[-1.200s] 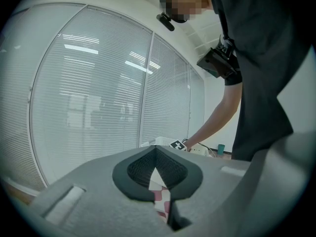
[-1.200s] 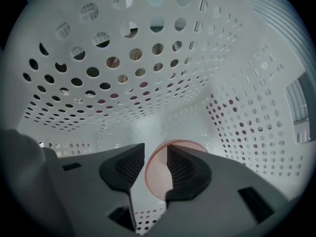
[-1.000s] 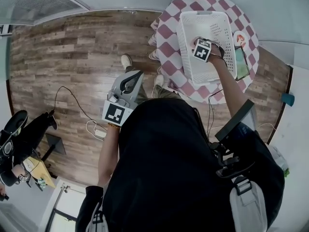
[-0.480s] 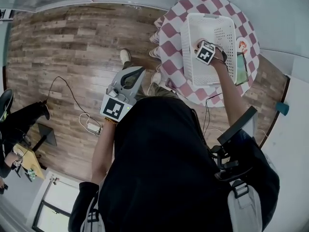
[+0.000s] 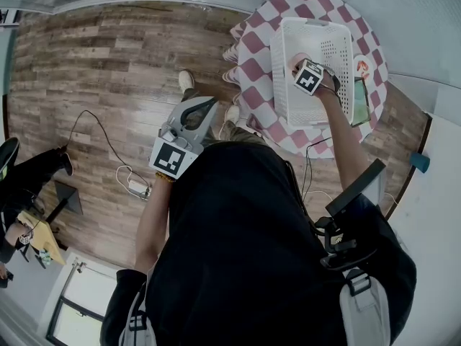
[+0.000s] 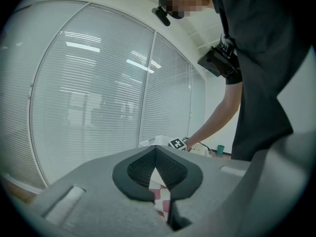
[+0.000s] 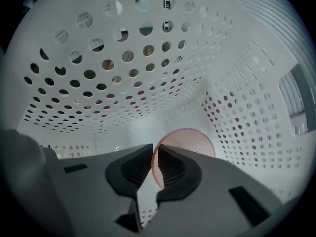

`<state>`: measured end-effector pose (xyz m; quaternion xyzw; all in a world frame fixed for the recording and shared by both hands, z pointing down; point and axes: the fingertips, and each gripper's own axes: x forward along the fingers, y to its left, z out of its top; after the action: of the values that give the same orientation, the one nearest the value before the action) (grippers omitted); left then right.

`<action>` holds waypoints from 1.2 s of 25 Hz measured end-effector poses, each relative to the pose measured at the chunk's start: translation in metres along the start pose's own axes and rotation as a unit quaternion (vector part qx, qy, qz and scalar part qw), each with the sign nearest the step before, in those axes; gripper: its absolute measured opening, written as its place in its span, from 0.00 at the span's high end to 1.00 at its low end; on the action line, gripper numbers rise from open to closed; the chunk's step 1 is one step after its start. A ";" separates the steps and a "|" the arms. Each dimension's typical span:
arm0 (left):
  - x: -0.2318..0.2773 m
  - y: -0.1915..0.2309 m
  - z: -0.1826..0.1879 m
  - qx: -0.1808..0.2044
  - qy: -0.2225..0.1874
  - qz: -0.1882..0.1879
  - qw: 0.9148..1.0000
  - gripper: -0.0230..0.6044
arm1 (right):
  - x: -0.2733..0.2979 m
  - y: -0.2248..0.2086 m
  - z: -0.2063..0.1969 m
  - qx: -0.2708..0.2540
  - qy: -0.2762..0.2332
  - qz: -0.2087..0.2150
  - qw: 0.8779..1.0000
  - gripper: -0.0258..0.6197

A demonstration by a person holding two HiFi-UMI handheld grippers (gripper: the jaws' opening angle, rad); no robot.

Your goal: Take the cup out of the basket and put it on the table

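A white perforated basket (image 5: pixel 277 63) stands on a round table with a red-and-white checked cloth (image 5: pixel 252 49). In it lies a translucent pink cup (image 7: pixel 195 142), seen as a pink patch (image 5: pixel 294 62) in the head view. My right gripper (image 7: pixel 154 157) points down into the basket. Its jaws have just been closing and now pinch the cup's rim, one pad inside the cup and one outside. My left gripper (image 5: pixel 209 103) hangs over the wooden floor, left of the table. Its jaws (image 6: pixel 157 154) are shut with nothing in them.
A dark tablet (image 5: pixel 359 99) and a round red-and-white thing (image 5: pixel 360 65) lie on the table right of the basket. Basket walls (image 7: pixel 123 83) close in around the right gripper. Cables and a plug strip (image 5: pixel 137 186) lie on the floor.
The head view has shifted a little. Both grippers stay where they were, the right one still down in the basket.
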<state>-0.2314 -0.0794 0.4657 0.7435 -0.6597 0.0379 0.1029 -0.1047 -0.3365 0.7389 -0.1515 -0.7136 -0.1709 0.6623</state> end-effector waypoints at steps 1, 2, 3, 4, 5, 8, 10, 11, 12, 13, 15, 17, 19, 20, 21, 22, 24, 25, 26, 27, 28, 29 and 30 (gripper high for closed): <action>0.000 0.000 0.000 0.002 0.000 -0.001 1.000 0.97 | 0.000 -0.001 0.000 0.001 0.000 -0.001 1.000 0.89; 0.000 0.000 0.000 0.003 0.000 -0.001 1.000 0.97 | 0.000 -0.001 0.000 0.003 0.000 -0.001 1.000 0.90; 0.000 0.000 0.000 0.005 0.000 -0.001 1.000 0.97 | 0.000 -0.001 0.000 0.004 0.000 -0.002 1.000 0.90; 0.000 0.000 0.000 0.006 0.000 -0.002 1.000 0.97 | 0.000 -0.001 0.000 0.005 0.000 -0.002 1.000 0.90; 0.000 -0.001 0.000 0.006 0.001 -0.002 1.000 0.97 | 0.000 -0.001 0.000 0.006 -0.001 -0.003 1.000 0.90; 0.001 -0.004 0.000 0.003 0.002 -0.003 1.000 0.97 | -0.001 0.000 -0.001 0.010 -0.007 -0.004 1.000 0.90; 0.001 -0.005 0.000 0.005 0.001 -0.005 1.000 0.97 | -0.002 0.000 -0.002 0.013 -0.009 -0.006 1.000 0.90; 0.001 -0.006 0.000 0.005 0.002 -0.006 1.000 0.97 | -0.002 0.000 -0.002 0.015 -0.009 -0.007 1.000 0.91; 0.000 -0.007 0.000 0.005 0.002 -0.007 1.000 0.97 | -0.002 0.000 -0.002 0.016 -0.009 -0.007 1.000 0.91; 0.000 -0.007 -0.001 0.005 0.003 -0.007 1.000 0.97 | -0.002 0.001 -0.003 0.017 -0.010 -0.008 1.000 0.91; 0.001 -0.008 0.000 0.004 0.002 -0.008 1.000 0.97 | -0.002 0.001 -0.003 0.018 -0.011 -0.009 1.000 0.91; 0.001 -0.008 0.001 0.005 0.001 -0.010 1.000 0.97 | -0.002 0.001 -0.003 0.021 -0.011 -0.009 1.000 0.91; 0.000 -0.008 0.001 0.007 0.000 -0.009 1.000 0.97 | -0.002 0.001 -0.002 0.022 -0.012 -0.009 1.000 0.91; -0.001 -0.008 0.001 0.007 -0.001 -0.008 1.000 0.97 | -0.002 0.002 -0.001 0.021 -0.012 -0.009 1.000 0.91; -0.002 -0.008 0.001 0.006 -0.001 -0.006 1.000 0.97 | -0.002 0.002 0.000 0.020 -0.012 -0.009 1.000 0.91; -0.003 -0.008 0.001 0.005 0.000 -0.004 1.000 0.97 | -0.002 0.002 0.000 0.019 -0.013 -0.009 1.000 0.91; -0.003 -0.009 0.000 0.006 0.001 -0.007 1.000 0.97 | -0.003 0.002 0.000 0.021 -0.013 -0.008 1.000 0.91; -0.002 -0.009 0.000 0.009 0.002 -0.009 1.000 0.97 | -0.004 0.002 -0.001 0.022 -0.013 -0.008 1.000 0.91; 0.000 -0.010 0.000 0.011 0.001 -0.011 1.000 0.97 | -0.005 0.002 -0.001 0.023 -0.014 -0.009 1.000 0.91; 0.000 -0.010 0.001 0.013 0.000 -0.013 1.000 0.97 | -0.007 0.001 -0.002 0.024 -0.014 -0.009 1.000 0.91; 0.001 -0.011 0.000 0.013 0.000 -0.014 1.000 0.97 | -0.008 0.002 -0.002 0.025 -0.015 -0.010 1.000 0.91; 0.001 -0.012 0.000 0.012 0.002 -0.015 1.000 0.97 | -0.010 0.002 -0.003 0.027 -0.017 -0.011 0.999 0.91; 0.000 -0.013 -0.001 0.011 0.004 -0.015 1.000 0.97 | -0.011 0.003 -0.002 0.029 -0.019 -0.011 0.999 0.91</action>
<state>-0.2186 -0.0781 0.4655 0.7545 -0.6473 0.0464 0.0984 -0.1006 -0.3348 0.7281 -0.1276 -0.7323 -0.1548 0.6508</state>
